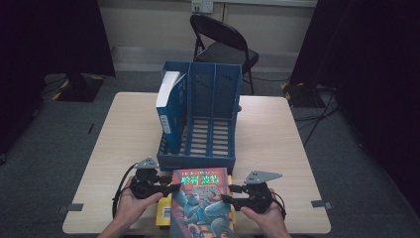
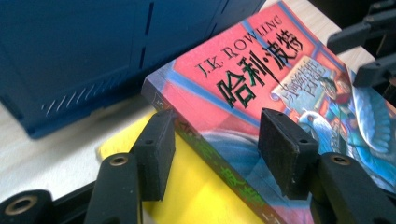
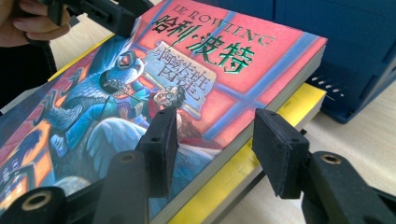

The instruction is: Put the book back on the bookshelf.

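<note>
Before the blue file rack (image 1: 200,119), I hold the left gripper (image 1: 174,188) and right gripper (image 1: 229,194) agape, straddling the red book's (image 1: 204,203) edges, apparently untouched, atop a yellow book (image 1: 164,214).

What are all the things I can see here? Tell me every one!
Picture book: one, red and blue cover, lying flat at the near table edge on top of the yellow book.
Yellow book: one, yellow, under the picture book.
File rack: one, blue, middle of the table, three slots.
Upright book: one, blue with white pages, standing in the rack's left slot.
Table: one, light wood.
Folding chair: one, black, behind the table.
Left tool: one, black, jaws open at the picture book's left edge.
Right tool: one, black, jaws open at its right edge.
</note>
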The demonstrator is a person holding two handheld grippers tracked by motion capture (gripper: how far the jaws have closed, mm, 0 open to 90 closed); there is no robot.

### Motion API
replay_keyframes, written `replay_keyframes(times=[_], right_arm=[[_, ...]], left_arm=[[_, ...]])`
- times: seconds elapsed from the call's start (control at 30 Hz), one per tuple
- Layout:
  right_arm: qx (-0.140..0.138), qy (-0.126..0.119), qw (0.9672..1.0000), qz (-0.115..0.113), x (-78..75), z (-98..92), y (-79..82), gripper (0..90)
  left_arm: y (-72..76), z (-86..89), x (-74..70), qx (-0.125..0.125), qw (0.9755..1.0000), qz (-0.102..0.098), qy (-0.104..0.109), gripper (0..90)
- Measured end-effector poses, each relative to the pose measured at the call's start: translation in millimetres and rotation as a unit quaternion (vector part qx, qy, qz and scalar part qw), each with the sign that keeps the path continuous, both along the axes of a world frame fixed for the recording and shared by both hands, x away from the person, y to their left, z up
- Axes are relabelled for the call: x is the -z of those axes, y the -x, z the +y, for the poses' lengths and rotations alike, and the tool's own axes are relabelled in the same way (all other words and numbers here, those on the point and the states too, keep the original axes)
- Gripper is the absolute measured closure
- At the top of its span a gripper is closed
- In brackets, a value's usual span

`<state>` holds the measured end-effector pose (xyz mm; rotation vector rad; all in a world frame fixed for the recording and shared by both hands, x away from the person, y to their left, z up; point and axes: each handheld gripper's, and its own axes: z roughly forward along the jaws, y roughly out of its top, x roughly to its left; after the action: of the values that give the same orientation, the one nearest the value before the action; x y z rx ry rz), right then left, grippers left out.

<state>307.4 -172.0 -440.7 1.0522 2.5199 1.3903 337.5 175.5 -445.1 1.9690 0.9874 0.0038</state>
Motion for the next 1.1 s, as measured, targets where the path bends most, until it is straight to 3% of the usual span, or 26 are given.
replay_keyframes(times=[0.17, 0.37, 0.63, 0.8, 0.87, 1.1], right_arm=[[0.005, -0.002, 1.0000, 0.008, 2.2, 2.1, -4.4, 39.0], [0.013, 0.005, 0.9996, 0.025, 1.3, 6.4, -8.6, 34.7], [0.017, 0.011, 0.9994, 0.028, 0.3, 9.7, -9.9, 33.1], [0.023, 0.016, 0.9995, 0.013, -0.3, 11.9, -11.0, 32.8], [0.024, 0.009, 0.9994, 0.024, 1.0, 11.3, -14.5, 32.7], [0.032, 0.010, 0.9989, 0.033, 1.0, 12.8, -14.0, 30.6]], left_arm=[[1.0, -1.6, 0.9, -0.001, 1.0000, -0.007, 0.000, 45.6], [8.5, -8.1, 0.6, 0.017, 0.9990, -0.036, -0.022, 33.1], [12.9, -6.9, 0.8, 0.012, 0.9995, -0.027, -0.014, 34.6], [14.4, -6.1, 1.0, 0.008, 0.9996, -0.025, -0.011, 36.1], [14.8, -5.4, 0.9, 0.009, 0.9996, -0.023, -0.010, 37.1], [15.0, -4.5, 1.8, 0.011, 0.9996, -0.024, -0.006, 37.3]])
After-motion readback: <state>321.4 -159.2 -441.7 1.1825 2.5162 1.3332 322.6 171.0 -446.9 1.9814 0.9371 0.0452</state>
